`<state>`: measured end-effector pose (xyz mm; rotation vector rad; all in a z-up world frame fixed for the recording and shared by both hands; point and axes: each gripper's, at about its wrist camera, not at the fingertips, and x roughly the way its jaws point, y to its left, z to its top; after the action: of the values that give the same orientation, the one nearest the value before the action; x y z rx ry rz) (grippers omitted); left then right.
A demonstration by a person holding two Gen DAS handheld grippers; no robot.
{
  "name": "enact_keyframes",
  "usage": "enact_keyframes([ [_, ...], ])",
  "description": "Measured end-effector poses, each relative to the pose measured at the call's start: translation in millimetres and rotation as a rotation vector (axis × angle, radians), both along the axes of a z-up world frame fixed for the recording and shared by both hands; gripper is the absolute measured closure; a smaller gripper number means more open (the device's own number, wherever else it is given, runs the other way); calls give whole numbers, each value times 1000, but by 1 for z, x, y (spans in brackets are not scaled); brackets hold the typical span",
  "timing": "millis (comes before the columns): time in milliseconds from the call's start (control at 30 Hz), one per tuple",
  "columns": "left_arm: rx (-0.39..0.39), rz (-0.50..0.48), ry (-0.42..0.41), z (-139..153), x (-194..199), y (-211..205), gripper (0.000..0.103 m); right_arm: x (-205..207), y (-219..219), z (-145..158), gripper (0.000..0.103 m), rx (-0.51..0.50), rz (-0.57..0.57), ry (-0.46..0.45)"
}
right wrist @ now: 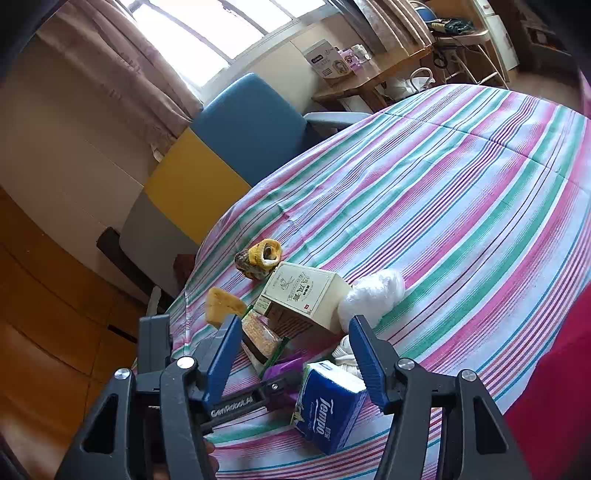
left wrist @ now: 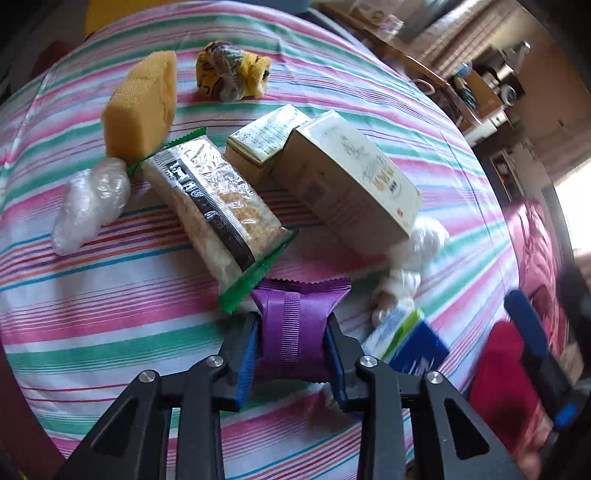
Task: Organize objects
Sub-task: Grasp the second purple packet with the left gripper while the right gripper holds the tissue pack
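The striped cloth [left wrist: 110, 295], banded in pink, green, blue and white, covers the whole surface under the clutter. Nearest the left wrist camera, the left gripper [left wrist: 291, 343] is clamped on a purple snack packet [left wrist: 293, 328], both blue pads pressed into its sides so the wrapper pinches inward; its crimped edge lies against the cloth. Just right of the purple packet lies one blue tissue pack [right wrist: 328, 406] marked "Tempo", which sits between the fingers of the right gripper [right wrist: 295, 354], whose jaws stand apart with neither pad touching it. Beyond the purple packet, touching its crimp, is one clear green-edged packet [left wrist: 218, 206] of crumbly bars. Right of that stand two cream cartons: a large one [left wrist: 354, 177] and a smaller one [left wrist: 262, 136] tucked behind it. Two white crumpled bags sit either side, one far left [left wrist: 88, 206], one right of the large carton [left wrist: 421, 240]. Farther on are one yellow sponge [left wrist: 140, 107] and one rolled yellow sock bundle [left wrist: 232, 70]. Past the cloth's edge, the right wrist view shows a blue and yellow chair [right wrist: 229, 147], a wooden desk [right wrist: 373, 77], curtains [right wrist: 122, 62] and a bright window [right wrist: 207, 33].
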<state>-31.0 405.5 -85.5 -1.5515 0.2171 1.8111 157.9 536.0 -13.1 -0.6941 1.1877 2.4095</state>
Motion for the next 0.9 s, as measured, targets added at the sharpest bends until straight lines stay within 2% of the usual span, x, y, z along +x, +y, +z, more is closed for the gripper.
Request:
enact_keyframes([
  [67,-2,-35,35,2,7,-9,72,-4,1,-3,29,-23,28,-14],
  [133,-4,-66,61,2,17,-25,72,-9,1,-7,26,-40,49,-50],
  [200,-6,-68,67,2,23,-39,72,-18,1,-15,19,-82,92,-101],
  [433,8,-80,114,1,37,-69,72,-40,-5,-37,17,-136,168,-296],
  [600,17,-85,132,3,40,-75,72,-59,-19,-46,17,-120,259,-400],
  [700,27,-81,125,2,38,-76,72,-66,-29,-43,19,-71,305,-397],
  [800,45,-75,111,2,36,-81,72,-71,-37,-35,23,-39,356,-328],
  [900,64,-62,98,2,34,-85,72,-77,-36,-31,23,-5,313,-281],
])
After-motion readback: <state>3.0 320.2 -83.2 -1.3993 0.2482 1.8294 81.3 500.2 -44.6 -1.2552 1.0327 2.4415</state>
